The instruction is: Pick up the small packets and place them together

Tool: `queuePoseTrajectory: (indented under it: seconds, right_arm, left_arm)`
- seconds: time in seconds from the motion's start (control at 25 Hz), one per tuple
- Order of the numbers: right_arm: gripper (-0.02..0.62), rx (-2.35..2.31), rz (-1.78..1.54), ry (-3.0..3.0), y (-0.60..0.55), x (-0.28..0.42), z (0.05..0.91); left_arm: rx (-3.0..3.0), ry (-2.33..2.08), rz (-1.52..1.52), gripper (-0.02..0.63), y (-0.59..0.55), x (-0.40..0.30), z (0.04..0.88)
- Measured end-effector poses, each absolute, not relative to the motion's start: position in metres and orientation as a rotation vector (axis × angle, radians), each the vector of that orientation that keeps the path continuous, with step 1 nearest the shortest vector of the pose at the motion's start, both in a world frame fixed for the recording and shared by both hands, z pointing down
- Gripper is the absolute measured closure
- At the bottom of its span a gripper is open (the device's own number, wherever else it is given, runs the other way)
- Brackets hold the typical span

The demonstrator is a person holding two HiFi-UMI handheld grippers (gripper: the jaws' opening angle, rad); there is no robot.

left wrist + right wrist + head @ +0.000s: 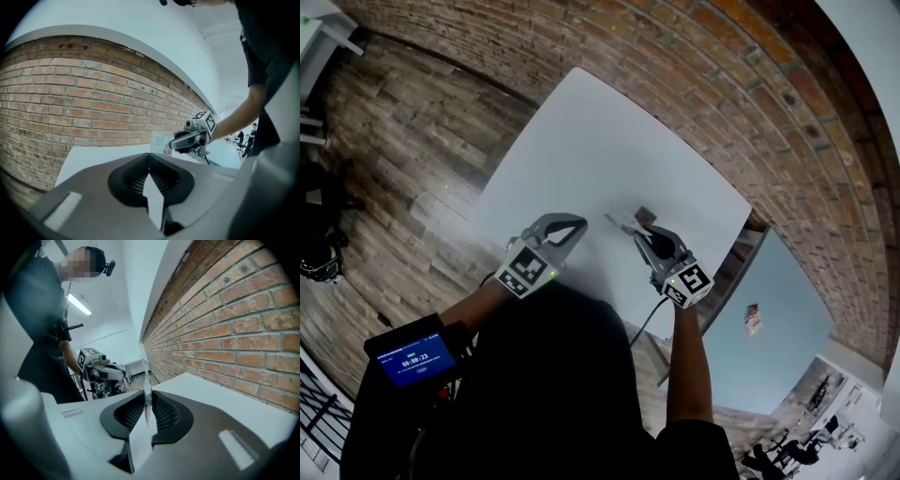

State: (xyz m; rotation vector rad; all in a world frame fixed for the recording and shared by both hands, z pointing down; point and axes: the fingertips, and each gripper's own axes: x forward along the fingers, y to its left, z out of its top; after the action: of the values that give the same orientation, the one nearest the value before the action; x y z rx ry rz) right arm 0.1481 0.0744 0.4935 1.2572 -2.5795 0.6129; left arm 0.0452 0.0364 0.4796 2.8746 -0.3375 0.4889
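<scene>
A small thin packet point(147, 397) stands edge-on between the jaws of my right gripper point(147, 405), and the pads press on it. In the head view the right gripper point(639, 228) holds it low over the white table point(581, 150), where the packet point(644, 216) shows a reddish-brown face. From the left gripper view the packet point(160, 140) looks white with a pink lower corner, sticking out of the right gripper point(172, 146). My left gripper point(578, 224) is shut with nothing in it, a short way left of the right one. Its jaws point(150, 174) meet over the table, and it also appears in the right gripper view point(123, 374).
A brick wall point(750, 103) runs along the table's far edge. A second, light blue table point(778, 328) at the lower right carries a small object point(753, 319). Wooden floor point(403, 159) lies to the left. A device with a lit screen point(414, 358) sits at my left forearm.
</scene>
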Motion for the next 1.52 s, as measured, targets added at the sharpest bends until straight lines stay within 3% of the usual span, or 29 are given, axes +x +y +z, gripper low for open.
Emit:
queuePoseTrajectory:
  seconds: [0.36, 0.88, 0.96, 1.08, 1.52]
  right_arm:
    - [0.538, 1.182, 1.118, -2.364, 0.025, 0.169, 0.597]
    - [0.535, 1.161, 1.317, -2.286, 0.005, 0.182, 0.657]
    - [0.529, 1.173, 1.292, -2.276, 0.003, 0.183, 0.659]
    - [0.417, 1.185, 1.18, -2.228, 0.006, 0.191, 0.663]
    - [0.417, 1.368, 0.739, -2.139, -0.002, 0.215, 0.628]
  left_arm:
    - [2.798, -0.39, 0.528, 0.606, 0.056, 0.034, 0.492]
    - [2.655, -0.532, 0.543, 0.606, 0.062, 0.008, 0.51]
    - [2.673, -0.526, 0.542, 0.606, 0.062, 0.01, 0.507]
    - [2.696, -0.52, 0.541, 0.606, 0.065, 0.012, 0.502]
    - [2.67, -0.506, 0.572, 0.606, 0.066, 0.012, 0.509]
